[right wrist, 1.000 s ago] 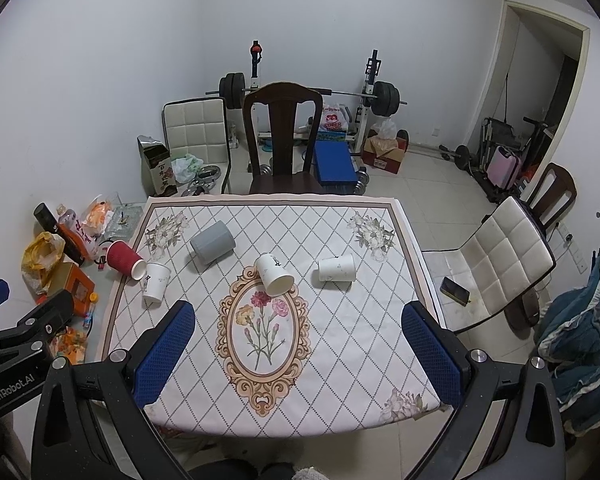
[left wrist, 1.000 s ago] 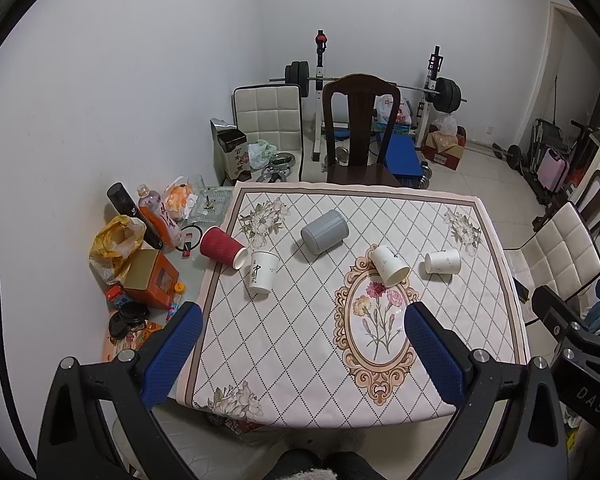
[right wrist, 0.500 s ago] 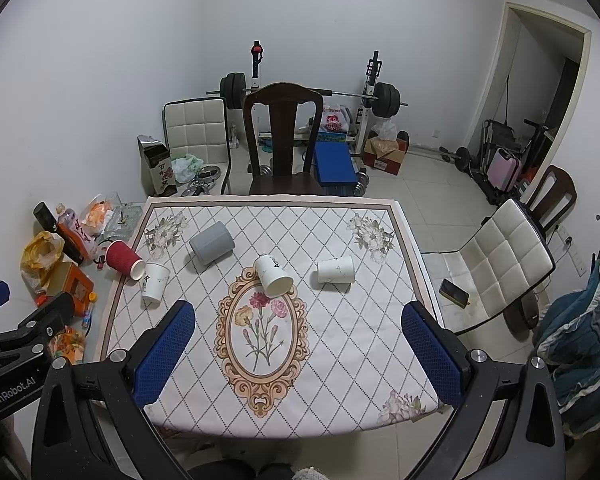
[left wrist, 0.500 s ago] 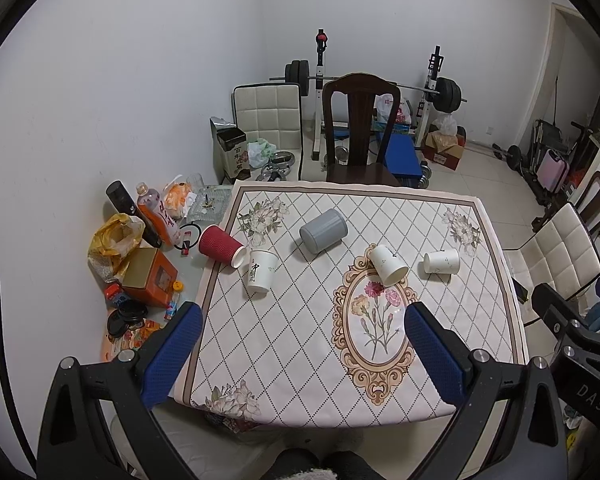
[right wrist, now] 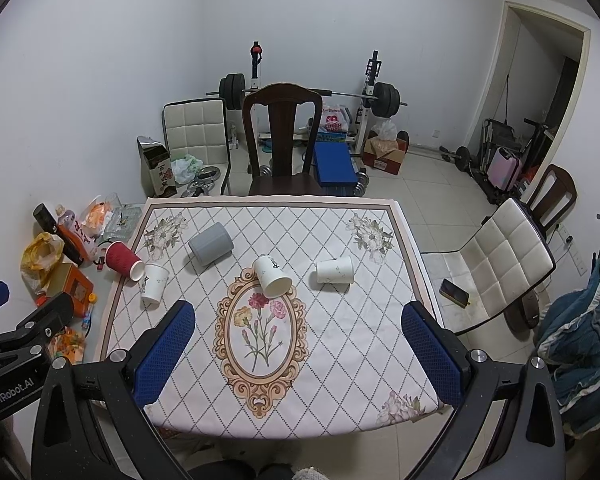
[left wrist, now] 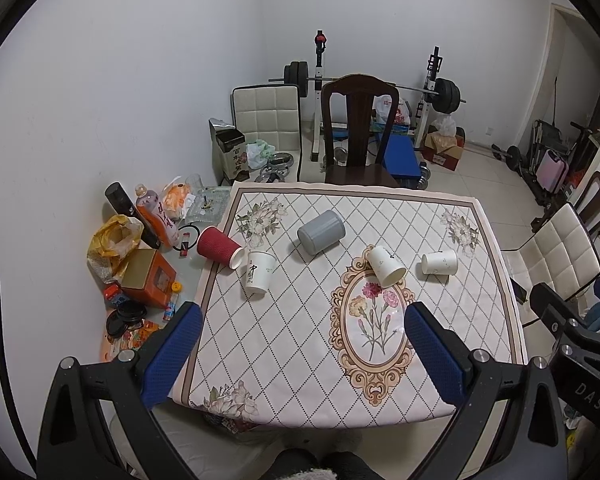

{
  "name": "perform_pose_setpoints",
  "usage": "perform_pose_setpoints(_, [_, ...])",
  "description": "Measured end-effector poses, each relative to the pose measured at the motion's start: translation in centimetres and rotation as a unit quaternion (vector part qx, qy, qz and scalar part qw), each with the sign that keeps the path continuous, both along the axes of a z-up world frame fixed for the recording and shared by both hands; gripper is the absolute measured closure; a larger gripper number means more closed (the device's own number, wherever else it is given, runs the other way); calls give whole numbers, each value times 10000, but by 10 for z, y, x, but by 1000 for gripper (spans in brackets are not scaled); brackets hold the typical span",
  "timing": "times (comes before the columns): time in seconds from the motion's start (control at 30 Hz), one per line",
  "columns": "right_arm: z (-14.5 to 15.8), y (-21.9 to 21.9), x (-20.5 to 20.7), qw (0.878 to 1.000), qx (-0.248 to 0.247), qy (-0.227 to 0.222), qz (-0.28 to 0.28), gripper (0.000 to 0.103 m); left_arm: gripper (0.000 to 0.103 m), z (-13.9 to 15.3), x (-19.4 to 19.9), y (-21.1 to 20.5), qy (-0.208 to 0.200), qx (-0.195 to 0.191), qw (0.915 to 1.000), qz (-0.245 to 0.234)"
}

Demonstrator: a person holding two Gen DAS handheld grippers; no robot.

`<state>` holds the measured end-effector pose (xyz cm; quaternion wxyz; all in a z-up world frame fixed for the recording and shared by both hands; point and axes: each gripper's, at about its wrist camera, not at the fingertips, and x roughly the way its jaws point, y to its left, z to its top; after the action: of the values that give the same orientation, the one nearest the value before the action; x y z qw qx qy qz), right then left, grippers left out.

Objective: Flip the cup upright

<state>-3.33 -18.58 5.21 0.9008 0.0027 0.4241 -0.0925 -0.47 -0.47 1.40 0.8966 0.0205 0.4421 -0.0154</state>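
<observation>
Well ahead of both pairs of jaws, on the patterned counter, five cups lie tipped over, none of them upright yet. The left gripper and the right gripper both hang above the near edge with jaws spread wide and nothing between them. Straight ahead of the right jaws a white cup lies at the top of the flower medallion, mouth toward the holder; just right of it another white cup lies on its side. Ahead and left of the left jaws are a grey cup, a printed cup and a red cup, the red one hanging over the counter's left edge and touching the printed one. To my eye nothing has been started. The sensible move is to pick one cup, come down across its side wall near the middle, close gently so the paper does not crush, lift clear, turn until the mouth faces up, and set it flat before letting go. The red one looks likeliest to roll off if nudged.
</observation>
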Motion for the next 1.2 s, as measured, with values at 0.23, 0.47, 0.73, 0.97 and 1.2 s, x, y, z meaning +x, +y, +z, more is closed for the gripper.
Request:
perform_pose_setpoints(0.23, [1,-1,2,10000,5,2,11,0,0,5,1,-4,-18,-15,10000,9])
perform_pose_setpoints(0.47, [-2,-17,19,9999,82,104,23,0,0,1,16,-13,-44,27,9998,199])
perform_pose_setpoints(0.73, [-92,-48,71,9948,300,969,-39,0,0,-83,69,-14,565,469,9963,454])
perform_pose_setpoints(0.97, [-215,-49,123,9775,492,2050,-122,0,1,-164,133,-19,1227,883,9884,114])
perform_pose_setpoints(1.2, [-326,-36,183,9534,656,2921,-382,0,3,-232,219,-24,1740,1327,9741,-575])
